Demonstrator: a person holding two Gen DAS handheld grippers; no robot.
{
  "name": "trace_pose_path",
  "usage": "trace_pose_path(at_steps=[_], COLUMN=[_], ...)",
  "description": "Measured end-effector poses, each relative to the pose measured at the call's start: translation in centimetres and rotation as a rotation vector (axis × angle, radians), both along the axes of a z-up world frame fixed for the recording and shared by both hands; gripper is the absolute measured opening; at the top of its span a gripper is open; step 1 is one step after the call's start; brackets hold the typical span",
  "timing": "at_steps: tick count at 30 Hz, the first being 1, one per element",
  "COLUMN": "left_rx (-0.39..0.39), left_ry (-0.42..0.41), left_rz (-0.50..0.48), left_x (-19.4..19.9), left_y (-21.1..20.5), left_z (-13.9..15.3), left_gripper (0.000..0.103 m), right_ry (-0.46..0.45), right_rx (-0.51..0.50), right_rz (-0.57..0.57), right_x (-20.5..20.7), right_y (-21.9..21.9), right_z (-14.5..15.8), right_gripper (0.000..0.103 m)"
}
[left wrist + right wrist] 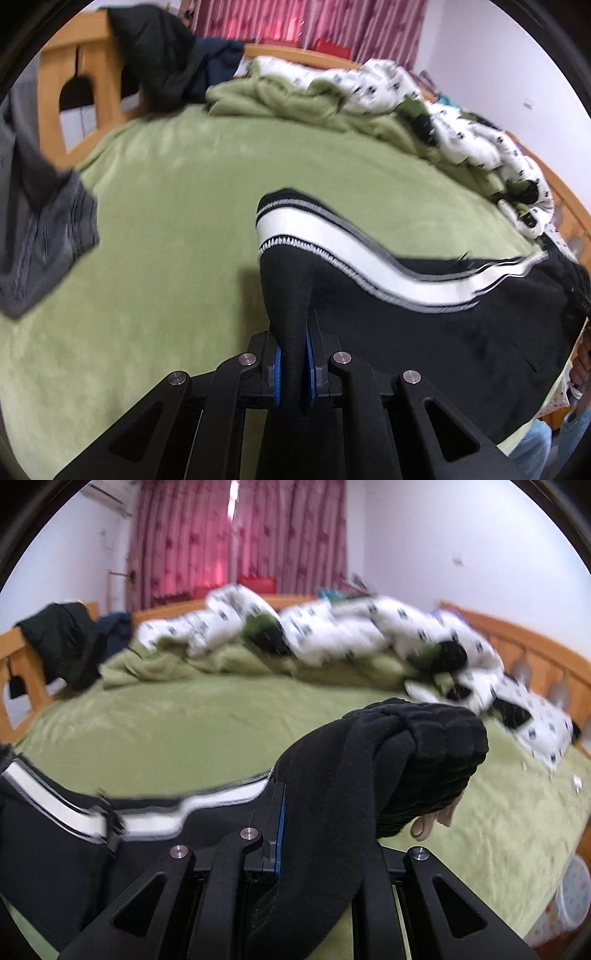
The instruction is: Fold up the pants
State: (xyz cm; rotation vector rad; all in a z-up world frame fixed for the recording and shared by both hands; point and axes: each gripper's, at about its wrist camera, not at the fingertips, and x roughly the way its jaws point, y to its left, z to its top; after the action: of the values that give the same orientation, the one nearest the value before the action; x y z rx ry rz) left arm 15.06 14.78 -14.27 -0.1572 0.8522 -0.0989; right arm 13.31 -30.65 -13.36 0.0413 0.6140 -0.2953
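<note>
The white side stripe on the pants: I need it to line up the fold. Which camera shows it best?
The left wrist view: the white side stripe curves across the frame, sharp from its end. The right wrist view catches only a blurred stretch low on the left, partly behind the right hand-held gripper.

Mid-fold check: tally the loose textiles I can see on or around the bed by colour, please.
Black with white stripe: 1, the pants, pinched by both tongs, left and right
Grey: 1, garment at the left edge
Black/navy: 1 heap, clothes over the wooden frame
White patterned: 1, quilt
Green: 1, blanket
Total: 5
</note>
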Motion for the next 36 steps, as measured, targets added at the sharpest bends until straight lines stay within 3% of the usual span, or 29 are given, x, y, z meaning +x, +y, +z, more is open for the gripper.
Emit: trace_pose_path(at_steps=[4,7,9,10,13,15,21,26,32,36], left_rx=[0.074,0.138,0.158,0.166,0.155,0.143,0.129,0.146,0.17,0.11], left_ry=[0.035,0.099,0.098,0.086,0.056,0.035,-0.001,-0.009,-0.009,0.003], left_rz=[0.052,0.059,0.065,0.07,0.071,0.066,0.052,0.047,0.049,0.057], left_x=[-0.1,0.1,-0.8,-1.4,-3.1,-4.2,-6.7,-7.1,-7.6,-7.4], left_y=[-0.2,-0.5,-0.5,-0.5,-0.2,-0.4,-1.5,-2.8,-3.9,-4.9], left_z=[-2.3,-3.6,-3.5,-3.1,-2.2,-1.8,-0.9,-0.5,-0.1,-0.8], left_gripper=[0.026,0.035,0.042,0.046,0.057,0.057,0.057,0.057,0.057,0.057], right_ry=[0.078,0.09,0.097,0.101,0.091,0.072,0.062,0.091,0.018,0.037], right_rx=[0.13,0.124,0.143,0.163,0.251,0.302,0.245,0.194,0.194,0.226], right_rz=[0.001,0.063,0.093,0.1,0.083,0.068,0.032,0.049,0.106,0.092], right_x=[-1.7,-3.0,-4.2,-4.8,-7.6,-9.8,-12.7,-10.9,-13.2,-12.7], right_y=[-4.4,-4.5,-4.1,-4.2,-5.0,-5.6,-7.0,-8.1,-10.0,-11.9], right_z=[-4.8,-6.2,-6.7,-6.7,-6.4,-6.1,-5.8,-6.7,-5.7,-6.5], right_gripper=[0.014,0.015,0.018,0.021,0.053,0.057,0.057,0.058,0.058,0.058])
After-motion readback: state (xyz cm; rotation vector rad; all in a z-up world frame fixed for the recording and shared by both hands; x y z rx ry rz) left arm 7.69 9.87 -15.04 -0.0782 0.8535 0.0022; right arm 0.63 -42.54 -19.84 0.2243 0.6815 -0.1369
